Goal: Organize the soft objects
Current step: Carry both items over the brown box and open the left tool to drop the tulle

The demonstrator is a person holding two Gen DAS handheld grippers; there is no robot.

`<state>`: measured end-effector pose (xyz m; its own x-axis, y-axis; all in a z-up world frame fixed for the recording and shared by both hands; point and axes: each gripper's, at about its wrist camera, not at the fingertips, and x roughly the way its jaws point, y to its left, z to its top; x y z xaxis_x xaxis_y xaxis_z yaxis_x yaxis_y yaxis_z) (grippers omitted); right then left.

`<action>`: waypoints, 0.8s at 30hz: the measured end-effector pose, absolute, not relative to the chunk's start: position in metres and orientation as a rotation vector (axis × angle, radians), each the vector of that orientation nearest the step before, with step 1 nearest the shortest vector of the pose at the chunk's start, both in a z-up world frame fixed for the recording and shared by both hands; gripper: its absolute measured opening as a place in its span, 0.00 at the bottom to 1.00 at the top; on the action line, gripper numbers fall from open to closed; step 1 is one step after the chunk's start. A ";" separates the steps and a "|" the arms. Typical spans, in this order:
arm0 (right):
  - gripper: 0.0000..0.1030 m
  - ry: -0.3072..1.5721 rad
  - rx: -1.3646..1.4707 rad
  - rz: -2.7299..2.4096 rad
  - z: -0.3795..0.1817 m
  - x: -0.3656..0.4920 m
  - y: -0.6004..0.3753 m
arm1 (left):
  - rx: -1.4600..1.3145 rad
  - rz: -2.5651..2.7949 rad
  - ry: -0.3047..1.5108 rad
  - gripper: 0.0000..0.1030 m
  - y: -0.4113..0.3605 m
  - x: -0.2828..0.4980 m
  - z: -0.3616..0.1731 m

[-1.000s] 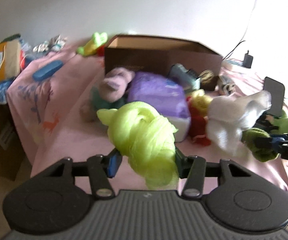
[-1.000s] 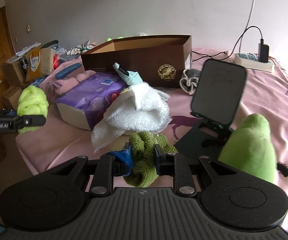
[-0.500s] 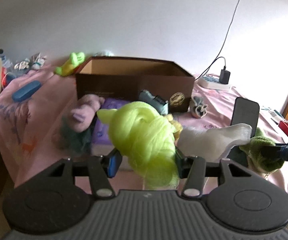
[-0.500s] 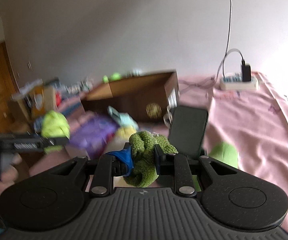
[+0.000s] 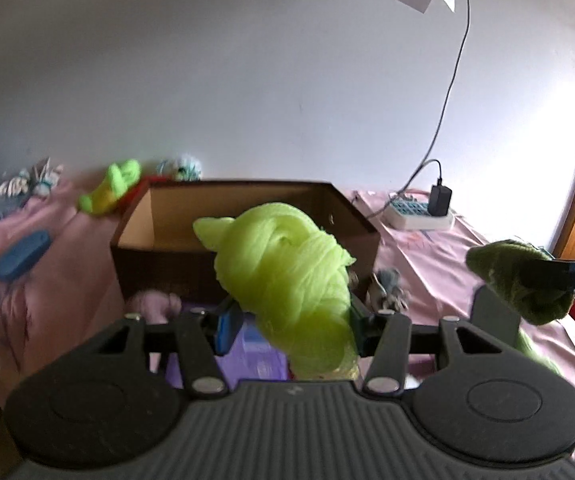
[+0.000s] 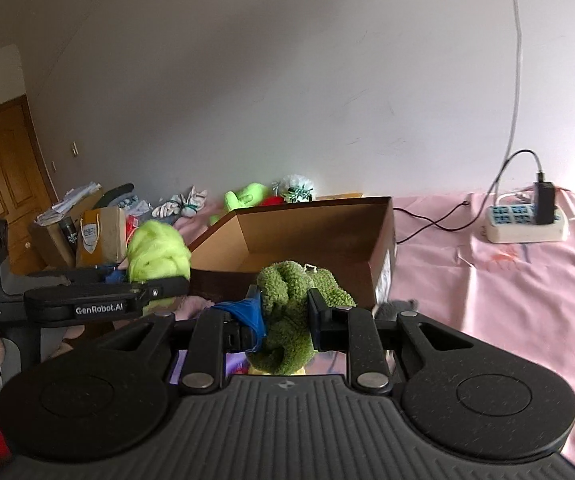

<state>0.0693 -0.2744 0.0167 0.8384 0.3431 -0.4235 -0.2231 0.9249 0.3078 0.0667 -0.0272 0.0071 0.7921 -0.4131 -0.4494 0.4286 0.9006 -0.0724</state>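
My left gripper [image 5: 289,320] is shut on a knotted neon-yellow cloth bundle [image 5: 287,276], held in the air just in front of the open brown cardboard box [image 5: 159,220]. My right gripper [image 6: 285,320] is shut on a dark green knitted cloth [image 6: 291,312], also raised before the box [image 6: 307,232]. In the left wrist view the green cloth [image 5: 519,280] hangs at the right. The right wrist view shows the left gripper [image 6: 147,280] with the yellow bundle [image 6: 157,256] at the left. The box's inside shows nothing in it.
A pink bed sheet [image 6: 507,280] covers the surface. A white power strip with a black charger [image 6: 527,220] lies at the right. A purple pack [image 5: 255,356] and a pink soft toy [image 5: 155,304] lie below my left gripper. Green and white toys [image 6: 247,196] sit behind the box.
Both grippers rose and moved toward the box with their cloths. The white towel that hung with the green cloth a second ago is no longer in view.
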 end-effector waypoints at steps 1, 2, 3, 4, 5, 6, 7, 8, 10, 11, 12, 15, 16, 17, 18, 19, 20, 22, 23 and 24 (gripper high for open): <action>0.04 0.497 0.249 0.306 0.020 0.079 -0.274 | 0.041 -0.451 0.471 0.51 -0.029 0.074 0.010; 0.04 0.499 0.247 0.309 0.023 0.088 -0.274 | 0.048 -0.449 0.465 0.51 -0.030 0.082 0.014; 0.04 0.501 0.247 0.310 0.026 0.097 -0.274 | 0.053 -0.448 0.459 0.51 -0.031 0.092 0.017; 0.04 0.502 0.252 0.311 0.030 0.107 -0.275 | 0.056 -0.446 0.457 0.52 -0.032 0.099 0.020; 0.04 0.503 0.256 0.310 0.032 0.117 -0.276 | 0.061 -0.443 0.456 0.52 -0.032 0.110 0.024; 0.04 0.505 0.261 0.308 0.035 0.129 -0.276 | 0.065 -0.440 0.455 0.52 -0.033 0.119 0.027; 0.04 0.509 0.263 0.300 0.036 0.139 -0.277 | 0.069 -0.436 0.453 0.52 -0.033 0.129 0.030; 0.05 0.513 0.260 0.282 0.036 0.151 -0.277 | 0.071 -0.428 0.455 0.52 -0.034 0.140 0.033; 0.05 0.534 0.234 0.257 0.035 0.173 -0.273 | 0.075 -0.418 0.464 0.52 -0.033 0.159 0.039; 0.05 0.547 0.229 0.248 0.034 0.185 -0.272 | 0.079 -0.409 0.470 0.52 -0.034 0.172 0.040; 0.05 0.561 0.227 0.240 0.033 0.197 -0.272 | 0.083 -0.402 0.474 0.52 -0.035 0.182 0.041; 0.05 0.578 0.208 0.213 0.030 0.229 -0.269 | 0.099 -0.385 0.490 0.52 -0.039 0.215 0.038; 0.06 0.581 0.196 0.208 0.028 0.240 -0.268 | 0.105 -0.380 0.498 0.52 -0.040 0.225 0.036; 0.07 0.582 0.191 0.199 0.025 0.252 -0.266 | 0.114 -0.373 0.509 0.53 -0.043 0.237 0.033; 0.09 0.583 0.190 0.190 0.022 0.262 -0.264 | 0.122 -0.367 0.515 0.53 -0.044 0.247 0.030; 0.12 0.591 0.190 0.186 0.018 0.273 -0.263 | 0.128 -0.359 0.523 0.53 -0.046 0.258 0.027; 0.12 0.604 0.197 0.179 0.013 0.284 -0.262 | 0.132 -0.351 0.531 0.54 -0.047 0.268 0.025; 0.13 0.629 0.202 0.161 -0.002 0.304 -0.261 | 0.134 -0.336 0.555 0.57 -0.049 0.289 0.020; 0.13 0.652 0.190 0.150 -0.011 0.315 -0.259 | 0.132 -0.325 0.572 0.60 -0.049 0.301 0.016; 0.13 0.677 0.187 0.132 -0.020 0.324 -0.259 | 0.128 -0.318 0.588 0.61 -0.049 0.309 0.012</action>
